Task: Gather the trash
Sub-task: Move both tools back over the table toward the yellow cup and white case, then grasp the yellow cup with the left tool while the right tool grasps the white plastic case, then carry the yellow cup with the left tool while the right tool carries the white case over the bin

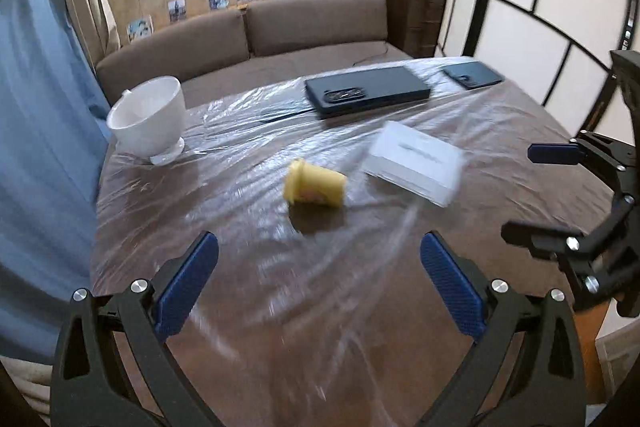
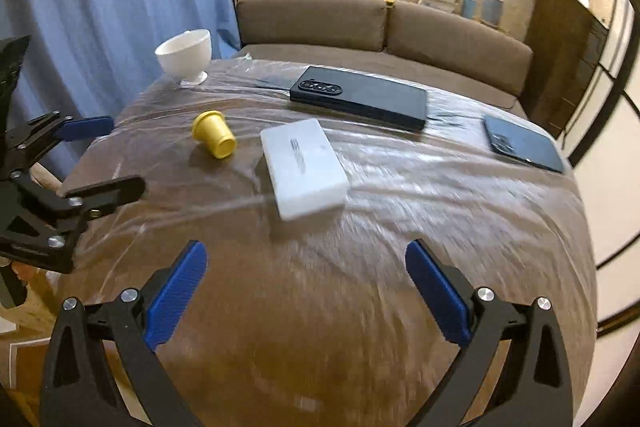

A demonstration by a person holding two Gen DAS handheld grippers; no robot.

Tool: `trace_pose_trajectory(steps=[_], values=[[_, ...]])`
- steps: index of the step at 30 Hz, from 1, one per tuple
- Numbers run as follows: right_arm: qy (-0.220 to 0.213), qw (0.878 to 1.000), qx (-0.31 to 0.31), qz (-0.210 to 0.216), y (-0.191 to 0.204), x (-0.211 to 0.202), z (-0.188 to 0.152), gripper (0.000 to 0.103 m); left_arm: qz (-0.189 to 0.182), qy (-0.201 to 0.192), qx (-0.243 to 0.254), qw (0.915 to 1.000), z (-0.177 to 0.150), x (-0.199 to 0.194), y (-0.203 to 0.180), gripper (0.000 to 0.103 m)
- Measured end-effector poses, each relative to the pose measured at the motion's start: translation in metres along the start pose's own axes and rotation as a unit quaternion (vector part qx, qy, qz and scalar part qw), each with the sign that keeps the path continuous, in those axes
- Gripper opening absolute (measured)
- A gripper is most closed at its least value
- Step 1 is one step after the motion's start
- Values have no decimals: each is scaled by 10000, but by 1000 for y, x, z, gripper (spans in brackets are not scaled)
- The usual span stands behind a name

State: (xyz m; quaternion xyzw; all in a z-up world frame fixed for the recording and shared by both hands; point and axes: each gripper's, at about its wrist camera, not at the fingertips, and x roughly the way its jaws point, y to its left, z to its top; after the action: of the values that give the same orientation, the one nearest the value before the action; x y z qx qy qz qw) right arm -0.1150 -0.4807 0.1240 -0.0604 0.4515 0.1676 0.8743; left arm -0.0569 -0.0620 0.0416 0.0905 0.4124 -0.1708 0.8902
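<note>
A small yellow cup (image 1: pixel 314 187) (image 2: pixel 214 139) lies on its side near the middle of the film-covered table (image 1: pixel 304 327) (image 2: pixel 320 327). Just right of it rests a flat white box (image 1: pixel 416 163) (image 2: pixel 304 173). My left gripper (image 1: pixel 319 241) hangs above the table's near part, short of the cup, open wide with nothing between its blue pads. My right gripper (image 2: pixel 306 249) is likewise open and empty, short of the white box. Each gripper shows in the other's view: the right gripper (image 1: pixel 520 191) at the right edge, the left gripper (image 2: pixel 126 155) at the left edge.
A white footed bowl (image 1: pixel 148 119) (image 2: pixel 186 55) stands at the table's far left corner. A long black phone (image 1: pixel 366 91) (image 2: pixel 360 99) and a smaller dark phone (image 1: pixel 472 75) (image 2: pixel 522 145) lie at the far side. A brown sofa (image 1: pixel 312 23) sits behind, a blue curtain (image 2: pixel 100 7) to the left.
</note>
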Motion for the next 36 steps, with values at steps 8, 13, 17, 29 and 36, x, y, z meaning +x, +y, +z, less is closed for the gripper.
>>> trace_pose_trajectory(steps=[8,13,17,29,36], values=[[243,9989,-388,31,0,49,30,92,-40,196,11,9998,14,40,13,91],[334,9982,-498,100,2,64,36,83,-202,320,81,9993,18,56,15,61],[396,9974,-594,90,4,72,37,69,-293,373,180,9987,15,59,12,49],[285,9993,-98,205,-4,62,39,54,-383,150,122,9991,20,48,9,47],[245,9992,228,234,-9,48,32,54,-449,124,-35,9989,19,38,6,47]])
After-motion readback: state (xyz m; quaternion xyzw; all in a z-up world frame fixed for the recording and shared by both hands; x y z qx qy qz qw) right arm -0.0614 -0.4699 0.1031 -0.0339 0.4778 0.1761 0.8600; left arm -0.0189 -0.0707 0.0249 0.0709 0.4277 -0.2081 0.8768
